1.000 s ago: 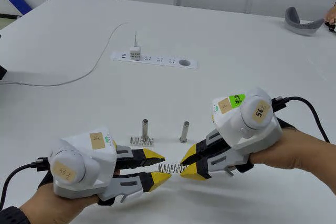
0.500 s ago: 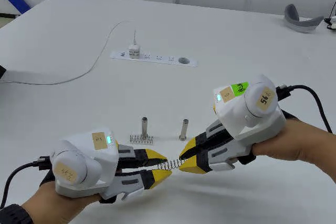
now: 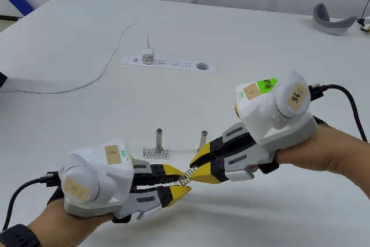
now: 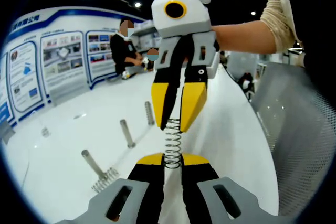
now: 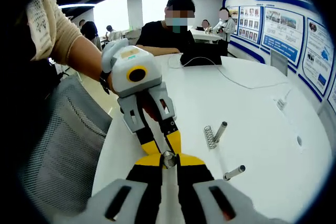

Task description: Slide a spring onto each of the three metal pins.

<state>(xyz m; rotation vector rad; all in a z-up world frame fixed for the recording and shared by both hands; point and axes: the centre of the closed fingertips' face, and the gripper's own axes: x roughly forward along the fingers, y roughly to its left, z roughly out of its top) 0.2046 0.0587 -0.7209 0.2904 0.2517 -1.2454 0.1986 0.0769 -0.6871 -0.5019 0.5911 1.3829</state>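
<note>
Spring point(image 3: 186, 177) is hanging in the air over the near part of the white table point(image 3: 260, 56), gripped at both ends. The left gripper point(image 3: 180, 182) is reaching in from the near left and is clenching its yellow-tipped jaws on the spring's left end. The right gripper point(image 3: 193, 170) is reaching in from the right and is pinching the other end, so the two sets of tips are almost meeting. A white power strip point(image 3: 170, 65) is lying flat at the far side, well apart from the work. Just beyond the grippers, the left pin point(image 3: 159, 139) and the middle pin point(image 3: 203, 140) are standing upright, the latter partly behind the right gripper's jaws. The left gripper view is showing a third pin point(image 4: 149, 113) standing farther right, in line with them. A second spring point(image 3: 156, 154) is lying on its side on the table, just beside the base of the left pin.
</note>
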